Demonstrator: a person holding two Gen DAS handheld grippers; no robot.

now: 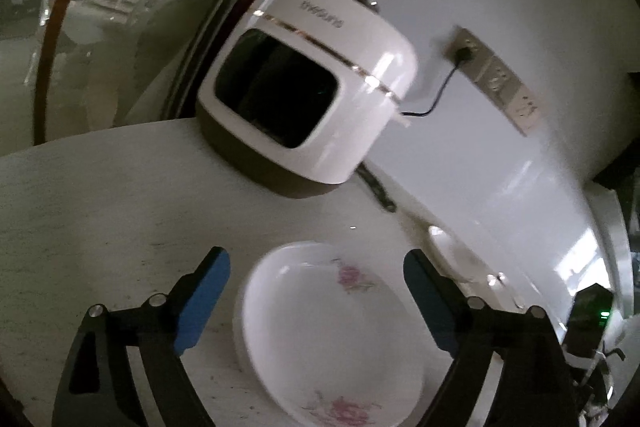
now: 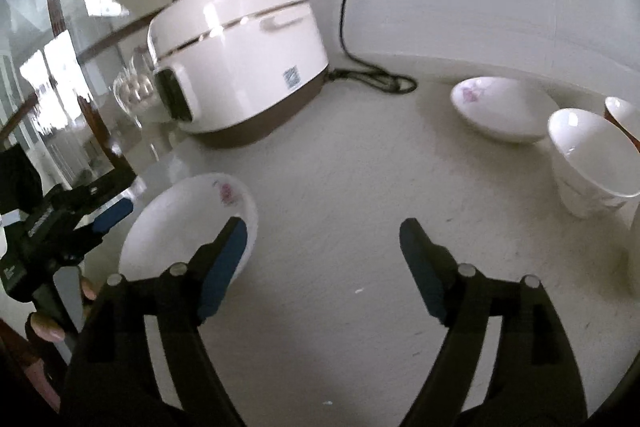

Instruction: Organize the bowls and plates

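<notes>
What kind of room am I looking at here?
Most likely a home kitchen or dining corner. A white rice cooker sits plugged in on a pale counter, with flowered plates and a white bowl around it.

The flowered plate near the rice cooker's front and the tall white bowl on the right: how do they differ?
The flowered plate is shallow and wide; the tall white bowl is deep and narrow. The plate carries pink flower prints; the bowl's inside looks plain. The plate lies beside the left gripper; the bowl stands far from it. Both are white, resting on the countertop.
</notes>
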